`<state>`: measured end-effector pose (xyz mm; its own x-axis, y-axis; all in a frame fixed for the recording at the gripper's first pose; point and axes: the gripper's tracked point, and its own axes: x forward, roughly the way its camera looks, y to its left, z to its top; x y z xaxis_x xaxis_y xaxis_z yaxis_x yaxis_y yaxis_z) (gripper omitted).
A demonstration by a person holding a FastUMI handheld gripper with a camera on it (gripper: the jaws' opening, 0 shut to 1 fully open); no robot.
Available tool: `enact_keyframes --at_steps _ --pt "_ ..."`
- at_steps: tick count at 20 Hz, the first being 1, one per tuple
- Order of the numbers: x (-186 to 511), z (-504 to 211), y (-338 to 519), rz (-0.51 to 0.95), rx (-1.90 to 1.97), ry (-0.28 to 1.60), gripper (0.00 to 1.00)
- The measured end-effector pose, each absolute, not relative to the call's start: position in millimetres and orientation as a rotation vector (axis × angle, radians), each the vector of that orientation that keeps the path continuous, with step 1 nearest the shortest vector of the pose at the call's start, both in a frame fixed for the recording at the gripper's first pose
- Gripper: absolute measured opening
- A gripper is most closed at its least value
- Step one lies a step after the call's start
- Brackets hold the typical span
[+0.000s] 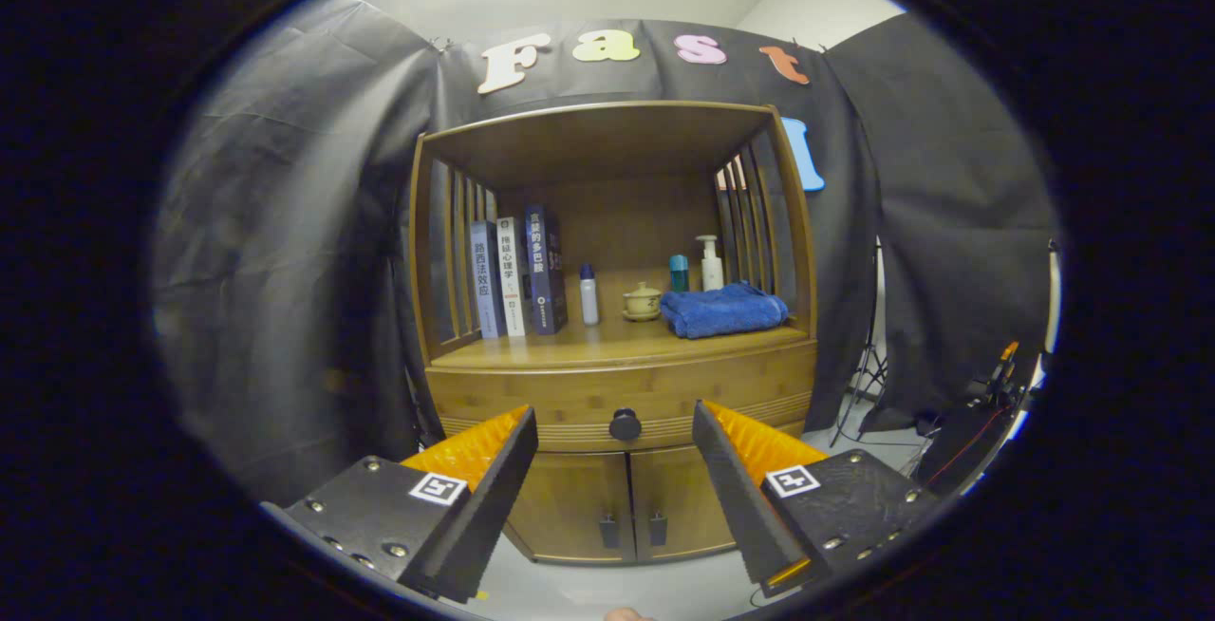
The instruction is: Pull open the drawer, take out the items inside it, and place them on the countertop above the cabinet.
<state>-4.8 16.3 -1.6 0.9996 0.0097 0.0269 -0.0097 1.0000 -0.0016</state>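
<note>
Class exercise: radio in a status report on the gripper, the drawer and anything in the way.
Gripper open, short of the cabinet. Drawer shut, knob framed between the fingers, untouched. Path to knob clear.

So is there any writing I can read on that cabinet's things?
"路西法效应": spine of the left book.
"的多巴胺": part of the spine of the dark book.
Middle book and pump bottle: too blurred to read.
The gripper, jaws open before the drawer knob, carries square markers, no words.

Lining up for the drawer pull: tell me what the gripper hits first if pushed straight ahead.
Probably the drawer knob, centred between the open gripper fingers on the shut drawer; depth is unclear.
</note>
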Motion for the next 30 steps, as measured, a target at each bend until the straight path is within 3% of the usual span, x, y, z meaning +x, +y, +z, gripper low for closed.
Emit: enact_keyframes --at_steps 13,20,23,27,30 --pt "73 -43 24 0.047 -0.050 -0.007 0.99" --pt "158 -74 3 -0.034 0.008 0.074 0.99" --pt "188 -104 2 -0.027 0.031 0.192 0.99" --pt "195 -115 8 0.022 0.003 0.232 0.45" --pt "202 -111 4 0.017 -0.100 0.163 0.40"
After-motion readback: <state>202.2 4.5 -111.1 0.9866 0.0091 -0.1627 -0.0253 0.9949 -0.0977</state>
